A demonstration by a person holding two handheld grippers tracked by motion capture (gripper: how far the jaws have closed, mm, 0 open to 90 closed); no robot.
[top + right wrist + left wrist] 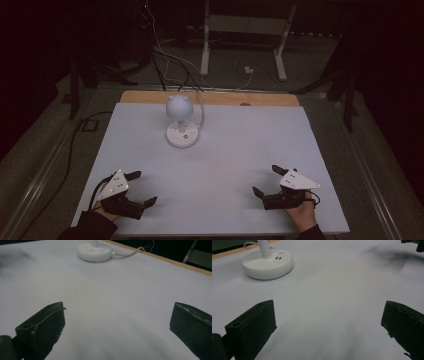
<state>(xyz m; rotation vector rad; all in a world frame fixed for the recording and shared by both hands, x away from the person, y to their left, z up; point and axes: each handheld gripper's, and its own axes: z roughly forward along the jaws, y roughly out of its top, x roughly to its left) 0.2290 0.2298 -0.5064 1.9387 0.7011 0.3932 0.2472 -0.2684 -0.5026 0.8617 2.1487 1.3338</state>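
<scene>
A small white desk lamp with a round head and a round base stands at the back middle of the white table. Its base has a small lit button and two ports; from the other side the base shows a white cable leading off. My left gripper rests near the front left edge, jaws wide apart, nothing between them. My right gripper rests near the front right edge, also wide open and empty. In both gripper views the black jaws frame bare tabletop.
The lamp's cable runs off the table's back edge, where a wooden strip shows. Beyond are a dark floor with cables and a white stand's legs. The room is dim.
</scene>
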